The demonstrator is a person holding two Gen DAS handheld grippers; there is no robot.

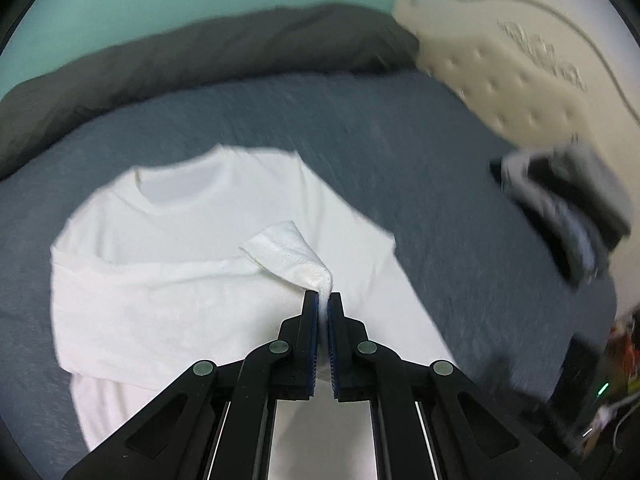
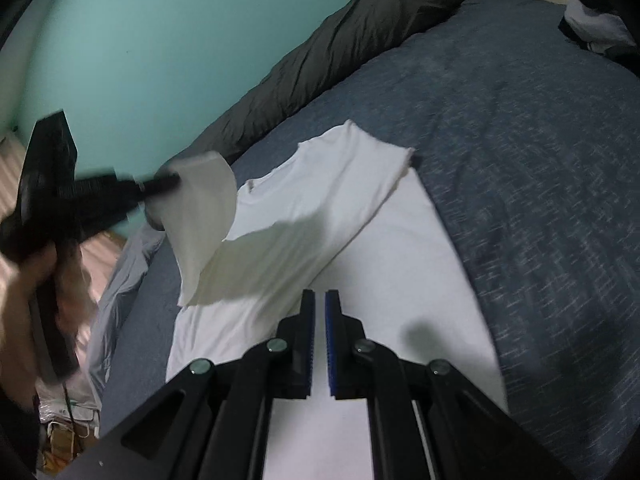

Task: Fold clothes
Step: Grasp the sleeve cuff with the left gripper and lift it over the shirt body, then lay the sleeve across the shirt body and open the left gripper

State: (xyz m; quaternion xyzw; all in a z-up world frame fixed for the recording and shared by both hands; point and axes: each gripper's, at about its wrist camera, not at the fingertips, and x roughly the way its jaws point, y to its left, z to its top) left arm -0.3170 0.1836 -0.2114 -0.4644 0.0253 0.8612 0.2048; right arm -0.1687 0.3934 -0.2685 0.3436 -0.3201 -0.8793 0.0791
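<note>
One white cotton T-shirt (image 1: 168, 264) lies flat on a blue-grey heathered bedspread (image 1: 400, 152), its hem cut off behind the gripper bodies. Left gripper (image 1: 323, 300): jaws pinching a sleeve cuff (image 1: 296, 256), lifted and folded inward over the chest. Right gripper (image 2: 319, 298): jaws pressed together, nothing between, above the shirt's lower half. Beyond: dark grey rolled duvet (image 1: 200, 56), blurred; cream tufted headboard (image 1: 520, 72); stacked dark and pale garments (image 1: 568, 208), indistinct; teal wall (image 2: 140, 40).

Bed, blue-grey sheet (image 1: 400, 152): white T-shirt (image 1: 168, 240) flat, dark duvet (image 1: 200, 56) along wall, clothes pile (image 1: 568, 208) by headboard.
</note>
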